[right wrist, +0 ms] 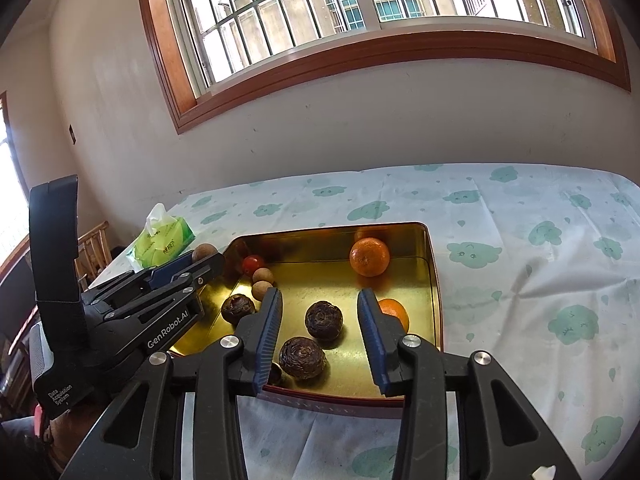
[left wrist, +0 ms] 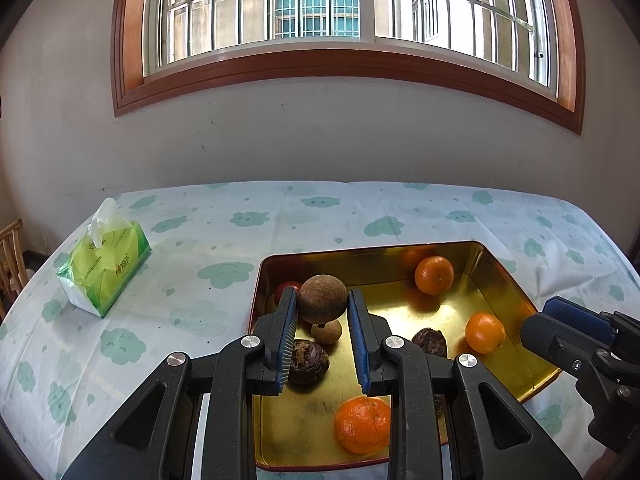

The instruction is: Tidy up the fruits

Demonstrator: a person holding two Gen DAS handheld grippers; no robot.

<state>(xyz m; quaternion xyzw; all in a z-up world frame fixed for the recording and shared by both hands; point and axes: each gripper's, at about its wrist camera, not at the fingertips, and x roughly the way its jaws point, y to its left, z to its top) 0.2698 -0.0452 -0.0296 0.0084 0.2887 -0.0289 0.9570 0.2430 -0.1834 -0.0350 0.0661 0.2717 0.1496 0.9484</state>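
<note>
A gold metal tray (left wrist: 400, 300) on the clouded tablecloth holds oranges (left wrist: 434, 275), dark wrinkled fruits (left wrist: 308, 360), a small tan ball (left wrist: 327, 331) and a red fruit (left wrist: 286, 286). My left gripper (left wrist: 322, 296) is shut on a large brown round fruit (left wrist: 322, 299), held above the tray's left end. It appears in the right wrist view as the left gripper (right wrist: 188, 264) with the brown fruit (right wrist: 205, 252) at its tip. My right gripper (right wrist: 320, 294) stands open over the tray's near edge. A dark fruit (right wrist: 323, 320) lies below the gap, untouched by the pads.
A green tissue pack (left wrist: 106, 268) stands on the cloth left of the tray. A wooden chair (right wrist: 94, 248) is beyond the table's left edge. The wall and window run behind the table. Bare cloth (right wrist: 540, 280) stretches right of the tray (right wrist: 320, 276).
</note>
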